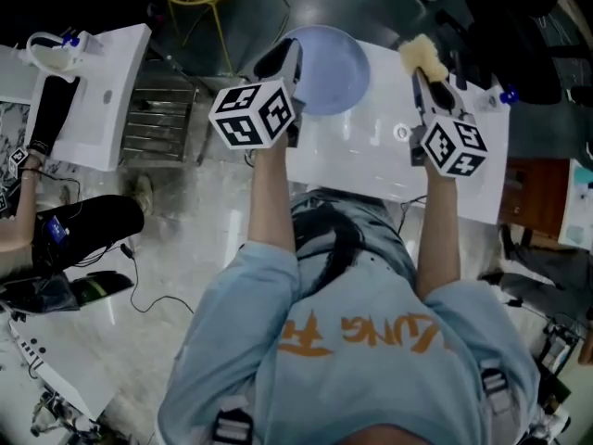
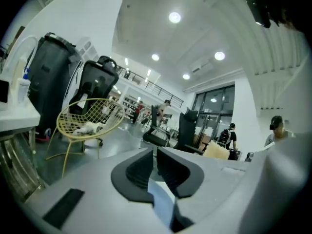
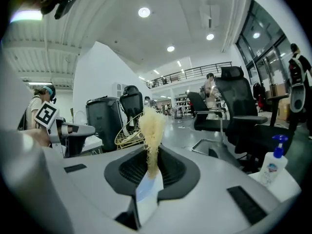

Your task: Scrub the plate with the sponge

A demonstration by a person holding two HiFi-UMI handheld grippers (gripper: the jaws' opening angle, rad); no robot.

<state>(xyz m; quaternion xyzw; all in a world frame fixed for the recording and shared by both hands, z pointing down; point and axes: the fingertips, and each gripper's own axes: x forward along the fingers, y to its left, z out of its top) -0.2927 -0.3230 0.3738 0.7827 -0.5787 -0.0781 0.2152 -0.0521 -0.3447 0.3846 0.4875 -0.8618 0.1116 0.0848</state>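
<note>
Head view: the plate (image 1: 335,74) sits at the far edge of the white table (image 1: 352,160), just right of the L tongs (image 1: 280,63). It's touching their tips or nearly so; can't tell which. The R tongs (image 1: 422,80) are off to the plate's right, w/ the sponge (image 1: 419,54) poking out past their tips, clear of the plate.

Left gripper view: the L pads stand narrow w/ only a thin slit btw them. Nothing is in that slit, and no plate shows ahead. Right gripper view: the R pads are clamped on the sponge.

Step, as I read it: sponge is in hand but scrubbing hasn't started, since the sponge isn't on the plate yet. The plate isn't held either.

Next move prob. needs two things:
- R tongs swing left toward the L tongs and tip down, so the sponge's free end lands on the plate face.
- L tongs either widen to take the rim or just brace against it, b/c a smooth plate on a glossy top looks likely to slide under rubbing.

Materials:
- Plate: round, shallow, pale blue, smooth w/ a soft sheen.
- Sponge: pale yellow, shaggy and fibrous, squashed thin at the pinch and flaring loose beyond it. Looks soft, so it should bend on contact.
- Pads: black, ribbed.
- Tong bodies: matte grey.
</note>
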